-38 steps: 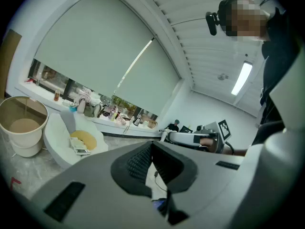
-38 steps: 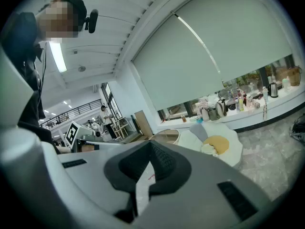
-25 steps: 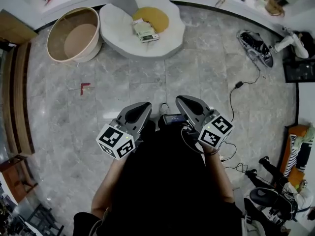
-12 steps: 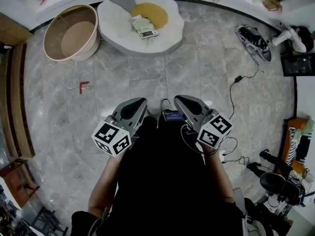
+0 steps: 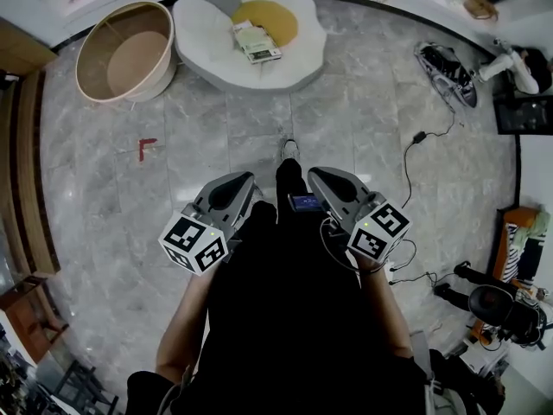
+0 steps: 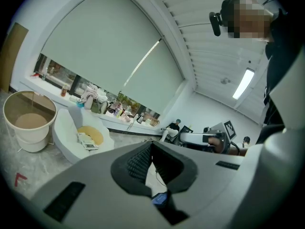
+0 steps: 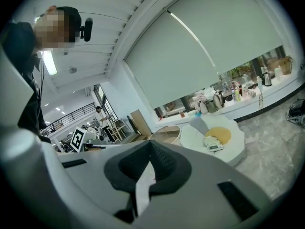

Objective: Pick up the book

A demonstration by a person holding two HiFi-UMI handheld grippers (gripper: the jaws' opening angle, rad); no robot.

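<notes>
Approach step, nothing grasped yet. Left claw (image 5: pixel 235 190) and right claw (image 5: pixel 331 185) are both closed on nothing and held side by side. The book (image 5: pixel 256 43) lies well ahead of both claws, on a white egg-shaped cushion (image 5: pixel 289 69) on the floor. Next move, as I judge it: close the gap, open a claw, and drop it over a book edge.
</notes>
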